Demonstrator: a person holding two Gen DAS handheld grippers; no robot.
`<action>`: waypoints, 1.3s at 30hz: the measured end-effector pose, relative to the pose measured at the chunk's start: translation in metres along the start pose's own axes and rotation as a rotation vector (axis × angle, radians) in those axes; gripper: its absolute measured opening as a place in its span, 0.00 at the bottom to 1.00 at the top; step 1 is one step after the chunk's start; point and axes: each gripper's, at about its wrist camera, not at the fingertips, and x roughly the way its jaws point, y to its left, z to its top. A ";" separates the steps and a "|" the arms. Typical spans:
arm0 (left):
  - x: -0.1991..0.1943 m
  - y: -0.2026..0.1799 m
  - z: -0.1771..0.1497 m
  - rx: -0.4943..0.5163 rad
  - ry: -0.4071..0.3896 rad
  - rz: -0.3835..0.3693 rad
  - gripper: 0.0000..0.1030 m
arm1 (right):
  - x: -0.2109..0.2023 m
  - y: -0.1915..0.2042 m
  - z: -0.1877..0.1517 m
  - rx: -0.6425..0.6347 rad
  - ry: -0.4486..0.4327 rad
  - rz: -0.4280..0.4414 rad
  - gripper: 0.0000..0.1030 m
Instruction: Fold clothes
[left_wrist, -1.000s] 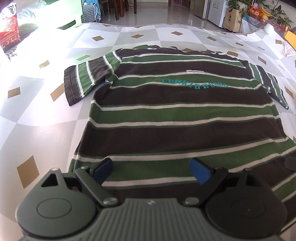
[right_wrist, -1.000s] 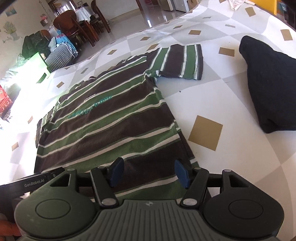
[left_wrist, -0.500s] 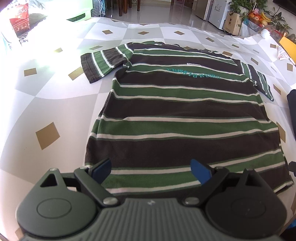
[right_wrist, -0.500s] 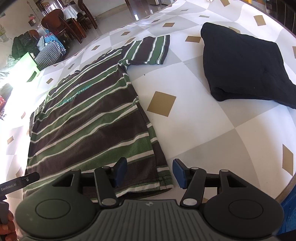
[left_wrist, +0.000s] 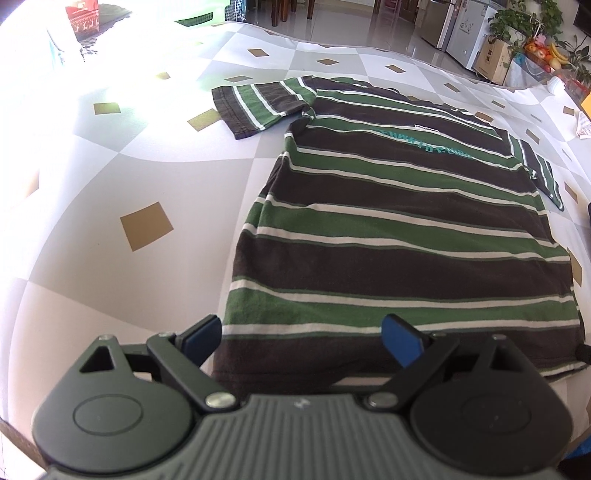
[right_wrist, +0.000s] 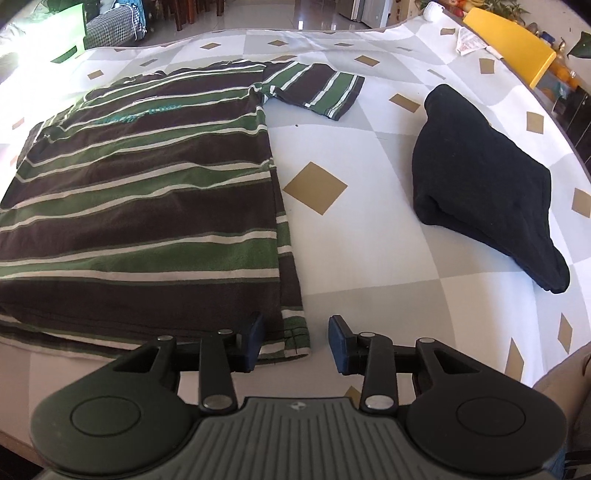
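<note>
**Both tools at the shirt's near hem**

Since a second ago both tools have slid outward along the hem, so each now frames a near corner instead of the hem's middle. Left tool (left_wrist: 301, 336) hangs over the near left corner of the shirt (left_wrist: 399, 236), its jaws spread wide and pressing on nothing. Right tool (right_wrist: 295, 338) sits at the near right corner; its jaws are closing, with the corner of the hem between them but the pads not yet pinching it.

Striped green, brown and white, the shirt lies flat on the counter (left_wrist: 110, 177), both sleeves spread out at the far end, teal lettering across the far part. To the right of it, well apart, rests a folded black garment (right_wrist: 480, 173). A white scrap of paper (right_wrist: 469, 44) lies at the far right.
</note>
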 end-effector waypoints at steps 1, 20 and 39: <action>0.000 0.002 0.000 -0.005 0.002 0.003 0.91 | 0.000 -0.002 0.000 0.002 0.006 0.001 0.34; 0.001 0.010 -0.004 -0.003 0.009 0.041 0.93 | -0.036 0.041 -0.005 -0.082 -0.124 0.323 0.35; 0.006 0.014 -0.002 -0.032 0.018 0.012 0.95 | -0.025 0.148 -0.022 -0.380 -0.119 0.449 0.35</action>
